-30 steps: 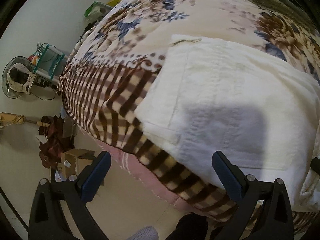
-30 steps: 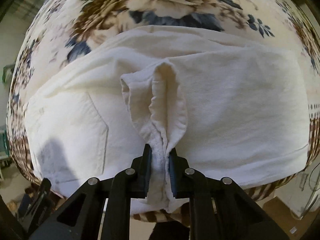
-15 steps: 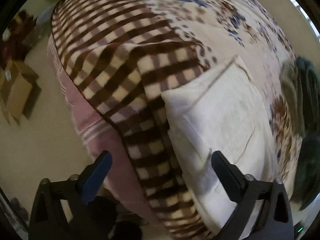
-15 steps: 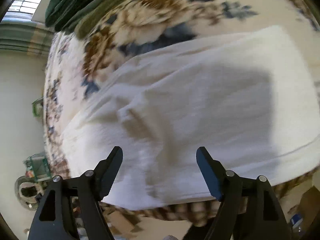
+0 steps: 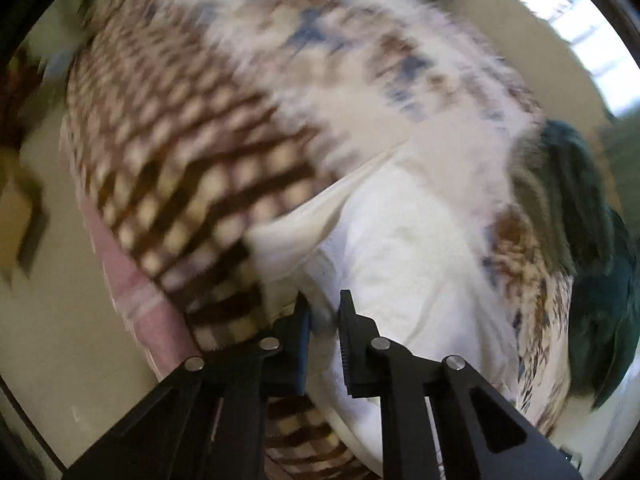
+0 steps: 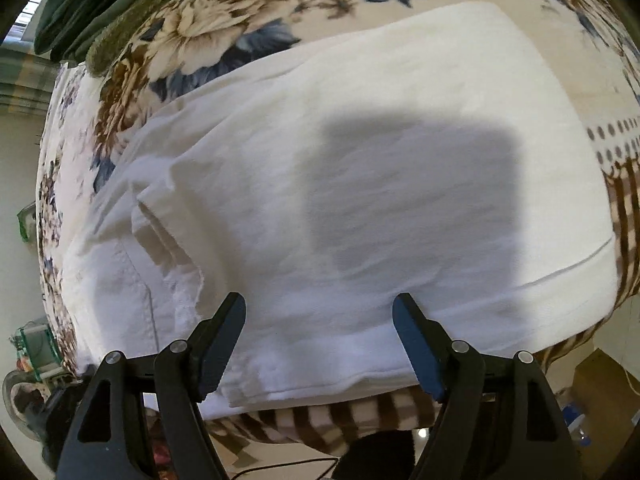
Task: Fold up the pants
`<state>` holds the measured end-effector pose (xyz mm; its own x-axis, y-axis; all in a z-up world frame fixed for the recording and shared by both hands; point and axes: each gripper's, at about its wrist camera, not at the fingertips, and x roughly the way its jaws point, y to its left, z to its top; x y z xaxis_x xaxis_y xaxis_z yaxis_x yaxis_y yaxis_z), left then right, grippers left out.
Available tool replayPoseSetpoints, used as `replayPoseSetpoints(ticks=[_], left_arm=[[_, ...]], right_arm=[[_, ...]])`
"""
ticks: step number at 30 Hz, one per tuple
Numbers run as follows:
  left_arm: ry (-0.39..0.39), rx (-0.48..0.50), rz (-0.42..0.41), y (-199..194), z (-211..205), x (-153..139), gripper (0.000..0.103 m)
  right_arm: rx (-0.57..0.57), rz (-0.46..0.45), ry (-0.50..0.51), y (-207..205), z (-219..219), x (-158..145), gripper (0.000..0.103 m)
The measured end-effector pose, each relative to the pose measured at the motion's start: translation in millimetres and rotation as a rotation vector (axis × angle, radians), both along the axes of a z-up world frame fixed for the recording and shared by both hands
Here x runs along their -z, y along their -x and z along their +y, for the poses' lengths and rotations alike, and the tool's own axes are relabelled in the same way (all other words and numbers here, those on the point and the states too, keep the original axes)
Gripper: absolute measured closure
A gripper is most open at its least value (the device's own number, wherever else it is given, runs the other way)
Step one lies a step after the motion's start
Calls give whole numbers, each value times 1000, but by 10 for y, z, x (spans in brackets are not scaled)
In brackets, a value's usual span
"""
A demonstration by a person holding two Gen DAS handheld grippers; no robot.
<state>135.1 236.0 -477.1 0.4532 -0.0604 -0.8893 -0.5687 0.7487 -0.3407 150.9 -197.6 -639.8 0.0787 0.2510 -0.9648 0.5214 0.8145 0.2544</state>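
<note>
The white pants lie folded on the bed, with a crumpled fold and a pocket seam at their left. My right gripper is open and empty, held just above their near edge. In the blurred left wrist view my left gripper is shut on an edge of the white pants near the bed's edge, and the cloth rises from the jaws.
A floral blanket with a brown checked border covers the bed. Dark green bedding lies at the far side. A cardboard box and cables sit on the floor, and clutter stands at the left.
My left gripper has swung to the pants' edge and closed on it. My right gripper, which held a pinched fold one second ago, has let go and stays open.
</note>
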Motion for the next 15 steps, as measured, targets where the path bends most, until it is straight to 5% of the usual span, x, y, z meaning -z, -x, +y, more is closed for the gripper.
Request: replayPoseSetpoints(ticks=[4, 11, 15], left_arm=[[-60, 74, -75, -164, -115, -274, 93], [13, -12, 88, -197, 342, 474, 93], [-2, 26, 84, -189, 311, 421, 88]], right_arm=[[2, -8, -18, -87, 99, 8, 25], [3, -12, -51, -68, 92, -74, 25], [10, 1, -72, -22, 54, -68, 25]])
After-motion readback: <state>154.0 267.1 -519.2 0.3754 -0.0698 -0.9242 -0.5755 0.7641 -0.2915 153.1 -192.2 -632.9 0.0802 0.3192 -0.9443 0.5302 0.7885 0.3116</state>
